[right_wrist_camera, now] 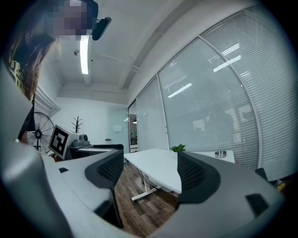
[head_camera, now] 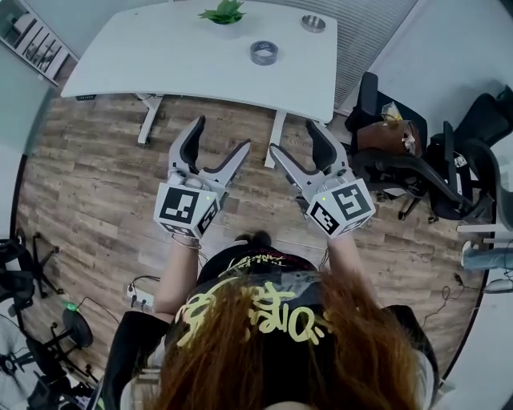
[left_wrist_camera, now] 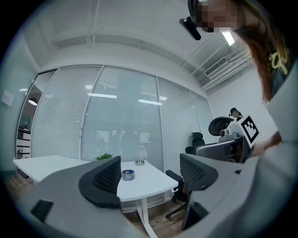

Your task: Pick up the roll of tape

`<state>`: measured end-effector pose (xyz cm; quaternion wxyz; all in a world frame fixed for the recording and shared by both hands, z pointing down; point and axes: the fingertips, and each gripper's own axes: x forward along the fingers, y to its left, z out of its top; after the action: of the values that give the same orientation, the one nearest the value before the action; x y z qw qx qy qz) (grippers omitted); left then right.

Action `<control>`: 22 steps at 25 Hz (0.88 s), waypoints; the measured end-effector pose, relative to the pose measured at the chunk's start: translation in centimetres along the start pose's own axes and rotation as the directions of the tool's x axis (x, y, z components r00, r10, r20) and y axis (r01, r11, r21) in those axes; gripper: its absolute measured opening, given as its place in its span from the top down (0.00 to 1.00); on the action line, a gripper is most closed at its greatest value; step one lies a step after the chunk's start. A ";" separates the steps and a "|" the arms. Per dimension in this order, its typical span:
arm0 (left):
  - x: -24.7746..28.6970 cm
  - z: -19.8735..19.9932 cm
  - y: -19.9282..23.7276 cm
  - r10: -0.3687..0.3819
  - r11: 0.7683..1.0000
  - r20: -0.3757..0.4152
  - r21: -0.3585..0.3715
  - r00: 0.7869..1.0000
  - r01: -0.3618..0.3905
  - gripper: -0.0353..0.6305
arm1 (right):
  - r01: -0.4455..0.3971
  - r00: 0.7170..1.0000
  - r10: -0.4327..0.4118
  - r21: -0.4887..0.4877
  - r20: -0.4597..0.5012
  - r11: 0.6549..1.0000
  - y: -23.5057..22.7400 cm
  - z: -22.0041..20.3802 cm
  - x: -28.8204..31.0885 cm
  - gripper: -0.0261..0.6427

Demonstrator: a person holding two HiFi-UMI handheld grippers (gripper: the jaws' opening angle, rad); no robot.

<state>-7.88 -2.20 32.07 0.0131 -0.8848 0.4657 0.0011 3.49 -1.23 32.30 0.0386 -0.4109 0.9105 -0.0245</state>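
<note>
The roll of tape (head_camera: 264, 53) lies flat on the white table (head_camera: 152, 60), its hole facing up and its axis upright. It sits near the far edge, between the potted plant (head_camera: 225, 12) and a small metal bowl (head_camera: 313, 23). The left gripper (head_camera: 220, 138) and the right gripper (head_camera: 295, 138) hang side by side over the wooden floor (head_camera: 88, 192), well short of the table. Both have their jaws spread wide, holding and touching nothing. In the left gripper view the roll shows just beside the left jaw, far off.
</note>
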 end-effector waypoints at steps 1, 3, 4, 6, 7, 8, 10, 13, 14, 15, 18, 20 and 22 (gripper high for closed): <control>0.2 0.1 0.0 -0.001 1.000 0.000 0.001 1.000 0.001 0.36 | 0.001 1.000 -0.001 0.000 0.001 1.000 -0.1 0.1 0.0 0.45; 0.5 0.5 0.1 -0.002 1.000 0.005 0.007 1.000 0.002 0.36 | 0.000 1.000 0.000 -0.004 0.005 1.000 -0.3 0.3 0.0 0.45; 0.7 0.7 0.1 -0.002 1.000 0.009 0.011 1.000 0.002 0.36 | -0.001 1.000 0.001 -0.006 0.007 1.000 -0.4 0.4 0.0 0.45; 1.0 0.9 -0.1 0.000 1.000 0.017 0.016 1.000 0.000 0.36 | 0.000 1.000 0.000 -0.009 0.011 1.000 -0.8 0.5 -0.1 0.45; 1.2 0.9 -0.2 0.002 1.000 0.021 0.015 1.000 -0.003 0.36 | 0.000 1.000 0.000 -0.009 0.012 1.000 -1.1 0.5 -0.2 0.45; 1.4 0.8 -0.3 0.007 1.000 0.022 0.014 1.000 -0.007 0.36 | 0.000 1.000 0.000 -0.009 0.011 1.000 -1.4 0.4 -0.3 0.45; 1.7 0.3 -0.6 0.016 1.000 0.015 0.011 1.000 -0.016 0.36 | -0.004 1.000 0.004 -0.006 0.008 1.000 -2.1 0.2 -0.6 0.45; 1.7 -0.6 -1.2 0.021 1.000 -0.009 0.015 1.000 -0.021 0.36 | -0.008 1.000 0.008 0.002 0.007 1.000 -2.9 -0.1 -0.8 0.45; 1.7 -0.8 -1.1 0.025 1.000 -0.017 0.019 1.000 -0.024 0.36 | -0.007 1.000 0.007 0.007 0.006 1.000 -3.1 -0.2 -0.6 0.45; 1.6 -1.0 -0.9 0.031 0.999 -0.022 0.021 0.999 -0.030 0.36 | -0.008 1.000 0.008 0.012 0.005 1.000 -3.2 -0.4 -0.4 0.45; 1.5 -1.2 0.1 0.054 0.998 -0.019 0.014 0.998 -0.053 0.36 | -0.022 1.000 0.022 0.023 -0.002 0.999 -3.1 -1.0 0.4 0.45; 1.9 -1.2 0.9 0.062 0.998 -0.013 0.011 0.998 -0.062 0.36 | -0.030 1.000 0.030 0.019 -0.003 0.999 -3.3 -1.1 1.3 0.45; 2.6 -1.3 1.7 0.062 0.998 -0.008 0.007 0.998 -0.062 0.36 | -0.034 0.999 0.034 0.012 0.000 0.999 -3.6 -0.9 2.3 0.45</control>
<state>-7.82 -5.38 33.27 0.0142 -0.8698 0.4932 -0.0037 4.57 -5.28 33.39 0.0414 -0.3953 0.9171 -0.0294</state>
